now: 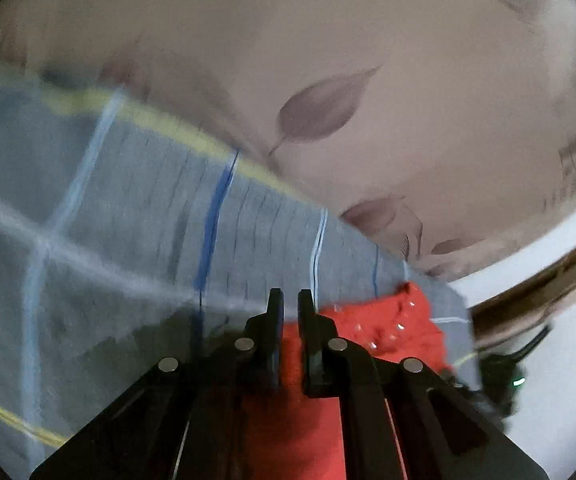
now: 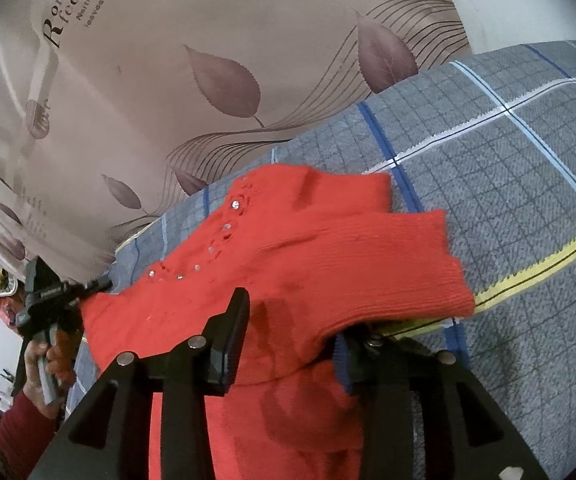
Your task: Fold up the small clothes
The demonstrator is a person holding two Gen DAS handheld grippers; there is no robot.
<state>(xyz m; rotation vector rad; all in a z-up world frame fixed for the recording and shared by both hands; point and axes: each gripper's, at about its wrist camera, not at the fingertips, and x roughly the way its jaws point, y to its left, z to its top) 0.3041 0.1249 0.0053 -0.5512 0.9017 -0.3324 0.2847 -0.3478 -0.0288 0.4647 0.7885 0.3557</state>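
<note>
At the sweater's two ends, both claws work the red knit on the bed.

The left gripper has its jaws pressed together, and in the right wrist view it pinches the far corner of the red sweater, likely to lift that edge for a fold. The right gripper stands spread, its fingers apart over the near cloth, one pad hidden under the folded sleeve; no grip shows there. The sweater lies near the edge of the grey checked bedspread, by the leaf-print curtain. A hand holds the left tool.
</note>
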